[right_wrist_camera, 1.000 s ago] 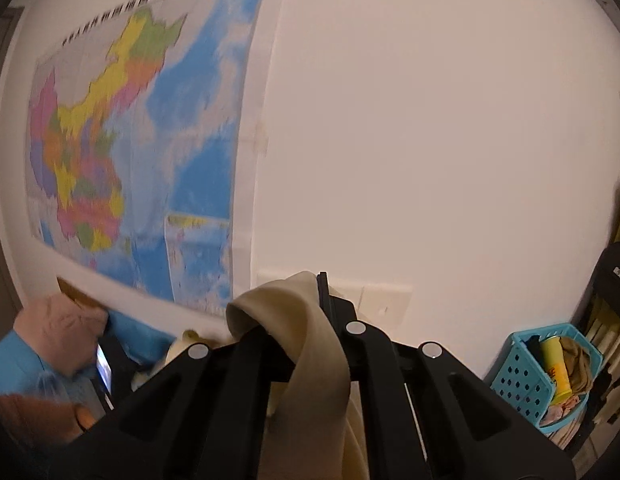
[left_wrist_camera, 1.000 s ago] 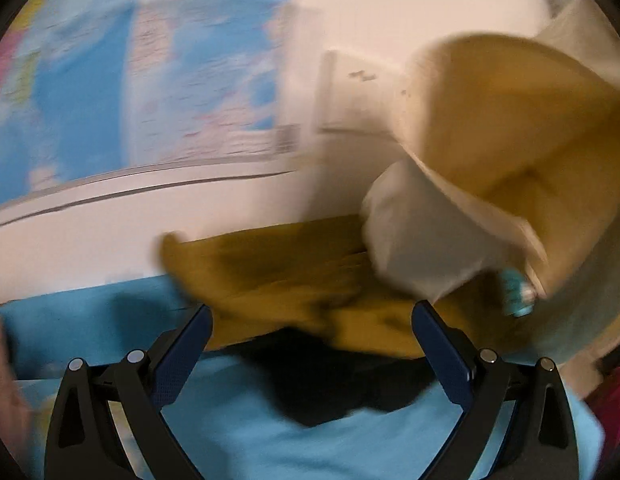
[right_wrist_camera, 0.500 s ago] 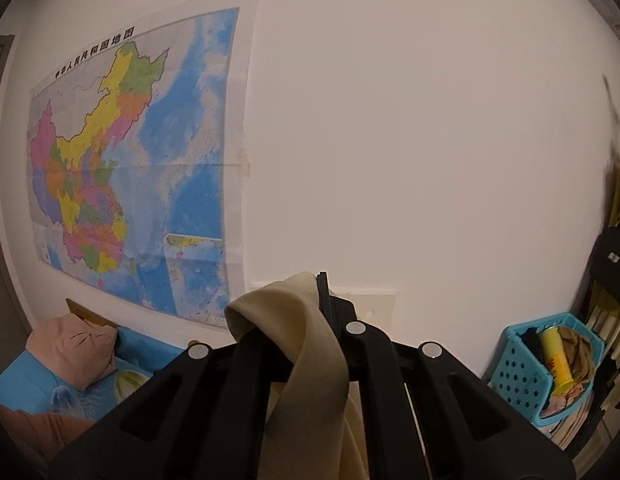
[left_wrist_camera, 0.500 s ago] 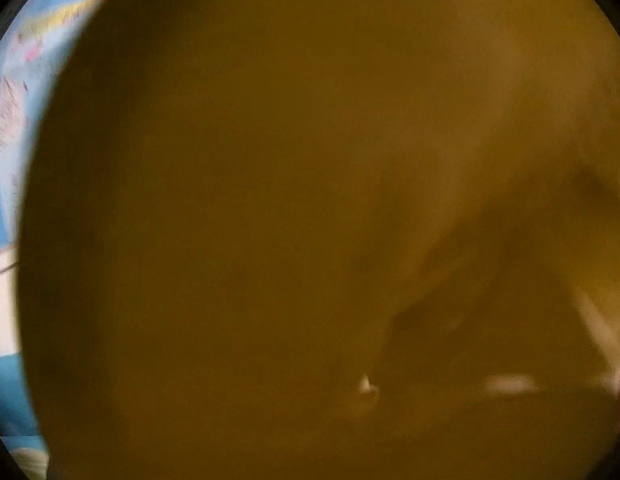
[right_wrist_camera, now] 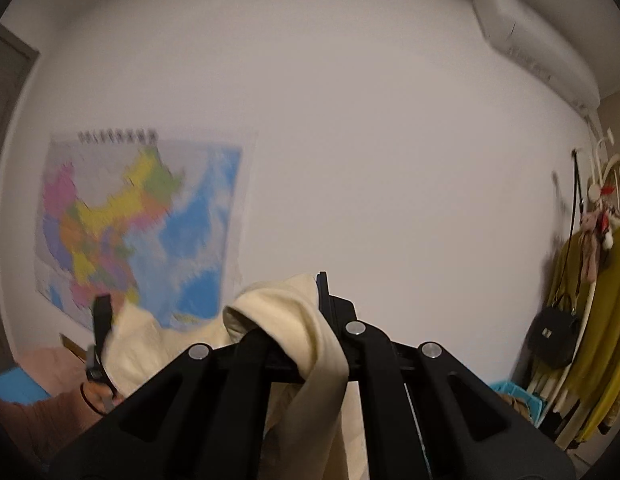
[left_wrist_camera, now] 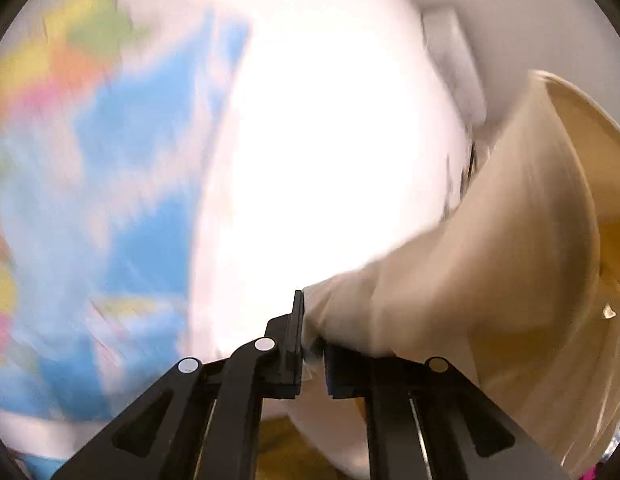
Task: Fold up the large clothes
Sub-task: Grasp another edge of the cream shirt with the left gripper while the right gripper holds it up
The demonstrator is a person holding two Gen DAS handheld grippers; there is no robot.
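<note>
Cream cloth point(left_wrist_camera: 490, 264) fills the right half of the left wrist view, and the left gripper point(left_wrist_camera: 312, 344) has its jaws closed tight on a bunched corner of it, the fabric pinched between the black left finger and the blue-padded right one. From that pinch the garment runs up and away to the right, widening like a funnel, with its darker tan inner side open toward the right edge. This view is heavily smeared: the wall map point(left_wrist_camera: 109, 168) on the left is only blocks of blue, yellow and orange, and the white wall beside it is blown out. The right wrist view is sharper and shows what the other cannot. Here the right gripper point(right_wrist_camera: 310, 320) is clamped on another bunch of the same cream cloth point(right_wrist_camera: 285, 320), which loops over the left finger and hangs straight down between the two black arms. To the left a further stretch of the fabric spreads out sideways toward the other gripper's black finger point(right_wrist_camera: 101, 320) and the person's hand point(right_wrist_camera: 97, 394), so the garment's long axis lies roughly level between the two grips, held up in the air in front of the wall. Only this view shows the air conditioner point(right_wrist_camera: 538, 40) high on the right, a coat rack point(right_wrist_camera: 606, 184) with olive garments and a black bag point(right_wrist_camera: 554, 336), and a turquoise basket point(right_wrist_camera: 518, 398) low beside it.
</note>
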